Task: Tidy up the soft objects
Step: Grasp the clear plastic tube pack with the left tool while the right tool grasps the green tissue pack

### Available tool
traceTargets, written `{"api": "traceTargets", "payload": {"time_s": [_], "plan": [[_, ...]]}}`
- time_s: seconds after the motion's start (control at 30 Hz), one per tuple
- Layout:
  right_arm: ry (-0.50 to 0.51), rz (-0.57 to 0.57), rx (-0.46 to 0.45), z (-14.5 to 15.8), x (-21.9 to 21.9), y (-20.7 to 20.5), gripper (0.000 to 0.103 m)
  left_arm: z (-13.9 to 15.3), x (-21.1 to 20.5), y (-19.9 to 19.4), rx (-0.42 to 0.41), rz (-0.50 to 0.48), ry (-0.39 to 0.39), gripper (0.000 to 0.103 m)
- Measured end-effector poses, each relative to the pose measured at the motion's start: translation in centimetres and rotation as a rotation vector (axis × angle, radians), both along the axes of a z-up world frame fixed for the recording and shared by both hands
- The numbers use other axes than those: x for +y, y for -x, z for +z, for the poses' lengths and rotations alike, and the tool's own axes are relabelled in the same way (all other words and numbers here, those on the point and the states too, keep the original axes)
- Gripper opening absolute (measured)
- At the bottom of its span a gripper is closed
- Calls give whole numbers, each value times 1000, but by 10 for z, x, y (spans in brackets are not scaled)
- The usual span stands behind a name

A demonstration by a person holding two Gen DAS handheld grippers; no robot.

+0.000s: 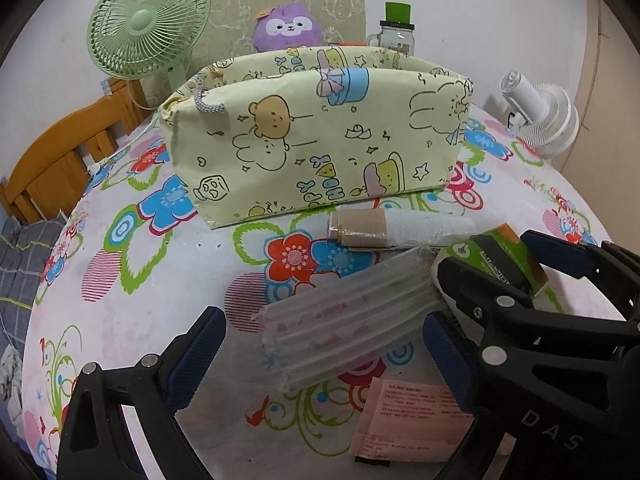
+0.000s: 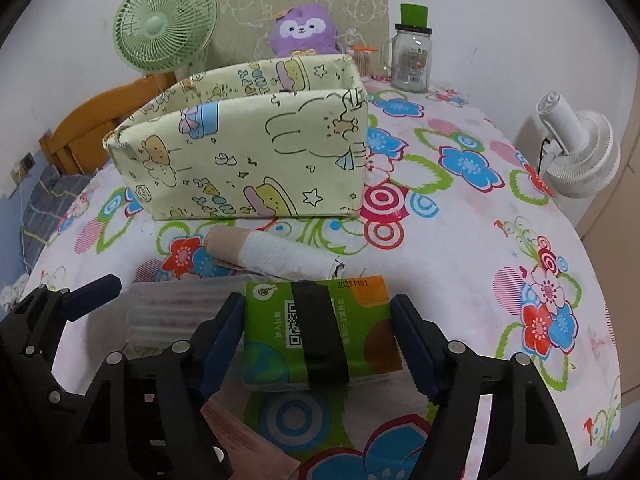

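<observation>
A pale green cartoon-print fabric box (image 1: 320,128) stands open on the flowered tablecloth; it also shows in the right wrist view (image 2: 248,152). My left gripper (image 1: 324,344) is open around a clear ribbed plastic packet (image 1: 344,316). My right gripper (image 2: 320,340) is open around a green tissue pack (image 2: 320,336) with a black band; its jaws stand close to the pack's sides. The right gripper's fingers (image 1: 560,264) show in the left view. A white and tan roll (image 2: 276,256) lies between the pack and the box. A pink sachet (image 1: 412,420) lies near me.
A green fan (image 1: 148,24), a purple plush (image 1: 288,26) and a glass jar (image 1: 396,38) stand behind the box. A white fan (image 1: 540,116) is at the right. A wooden bed frame (image 1: 60,160) is off the table's left edge.
</observation>
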State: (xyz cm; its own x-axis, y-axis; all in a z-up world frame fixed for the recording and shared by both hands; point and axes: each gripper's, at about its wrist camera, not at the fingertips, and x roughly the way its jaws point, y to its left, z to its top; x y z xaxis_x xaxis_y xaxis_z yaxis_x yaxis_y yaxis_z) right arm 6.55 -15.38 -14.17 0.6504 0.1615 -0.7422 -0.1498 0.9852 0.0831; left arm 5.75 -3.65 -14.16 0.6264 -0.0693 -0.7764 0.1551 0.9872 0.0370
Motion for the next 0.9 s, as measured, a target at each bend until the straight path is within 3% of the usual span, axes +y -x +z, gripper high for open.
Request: {"api": "traceTargets", "payload": {"time_s": [0.67, 0.8, 0.9], "plan": [[-34, -64, -13, 2, -15, -9, 71, 1, -9, -8, 8, -67, -25, 100], [-34, -57, -8, 2, -12, -9, 71, -4, -11, -13, 24, -68, -45, 94], [-30, -54, -4, 1, -11, -11, 71, -3, -9, -16, 32, -71, -13, 87]]}}
